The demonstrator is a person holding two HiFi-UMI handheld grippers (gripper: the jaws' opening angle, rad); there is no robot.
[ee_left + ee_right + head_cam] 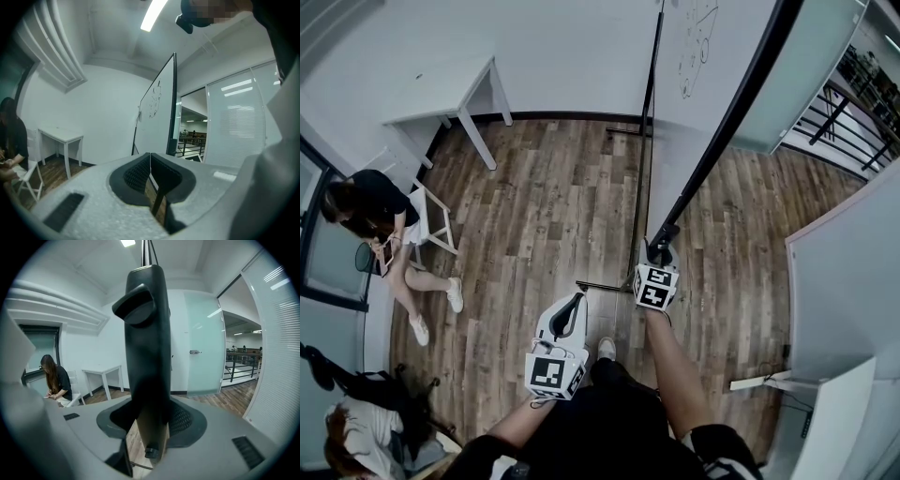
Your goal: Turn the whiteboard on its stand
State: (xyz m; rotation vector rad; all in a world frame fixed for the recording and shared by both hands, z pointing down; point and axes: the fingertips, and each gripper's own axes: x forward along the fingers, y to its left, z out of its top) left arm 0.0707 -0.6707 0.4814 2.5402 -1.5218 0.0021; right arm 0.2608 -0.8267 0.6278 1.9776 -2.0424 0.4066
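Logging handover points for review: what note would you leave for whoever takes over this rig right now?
Left gripper: jaws together, empty, clear of the board.
Right gripper: clamped on the dark edge frame of the whiteboard.
The whiteboard is upright on its stand, edge-on to the person.
Done: grip taken.
Left: swing the board round on the stand, then let go.

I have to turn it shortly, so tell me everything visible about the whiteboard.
The whiteboard is a tall white panel in a dark frame. It stands upright on the wood floor and is seen nearly edge-on from the head view. Faint line sketches mark its upper face. The right gripper is closed on its near frame edge, and nothing else is seen touching it.
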